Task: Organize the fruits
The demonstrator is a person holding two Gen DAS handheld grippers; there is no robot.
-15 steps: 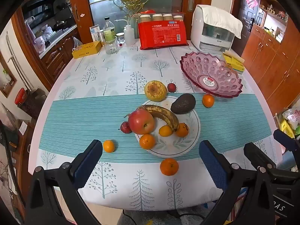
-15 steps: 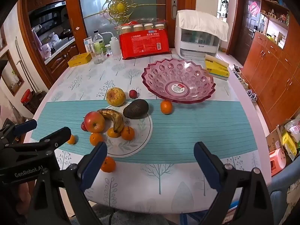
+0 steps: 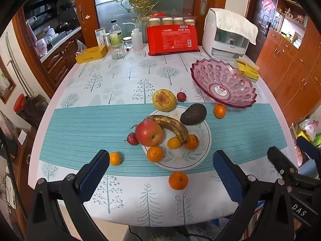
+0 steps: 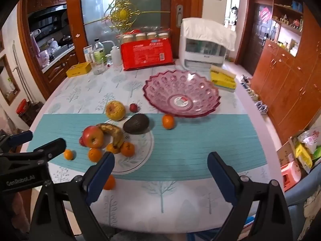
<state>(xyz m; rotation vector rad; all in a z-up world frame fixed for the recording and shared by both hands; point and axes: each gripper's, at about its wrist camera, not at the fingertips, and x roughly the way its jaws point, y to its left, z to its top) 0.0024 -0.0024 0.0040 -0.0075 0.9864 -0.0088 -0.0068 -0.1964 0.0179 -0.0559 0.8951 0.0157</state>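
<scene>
An empty pink glass bowl (image 3: 222,85) (image 4: 181,93) stands at the right rear of the table. Fruit lies around a white plate (image 3: 192,158) (image 4: 138,156): a red apple (image 3: 148,133) (image 4: 92,136), a brown banana (image 3: 170,125) (image 4: 112,131), an avocado (image 3: 193,111) (image 4: 136,123), a yellow pear (image 3: 164,100) (image 4: 115,110), small red fruits and several tangerines, one (image 3: 178,180) near the front edge. My left gripper (image 3: 160,170) is open above the front edge. My right gripper (image 4: 160,170) is open further right, empty.
At the back stand a red package (image 3: 172,38), jars, bottles (image 3: 116,38), a yellow box (image 3: 91,54) and a white appliance (image 3: 228,36). A yellow pack (image 3: 246,70) lies beside the bowl. Wooden cabinets stand to the right, a kitchen to the left.
Both grippers have edged slightly forward toward the table; both remain open. No fruit has moved.
</scene>
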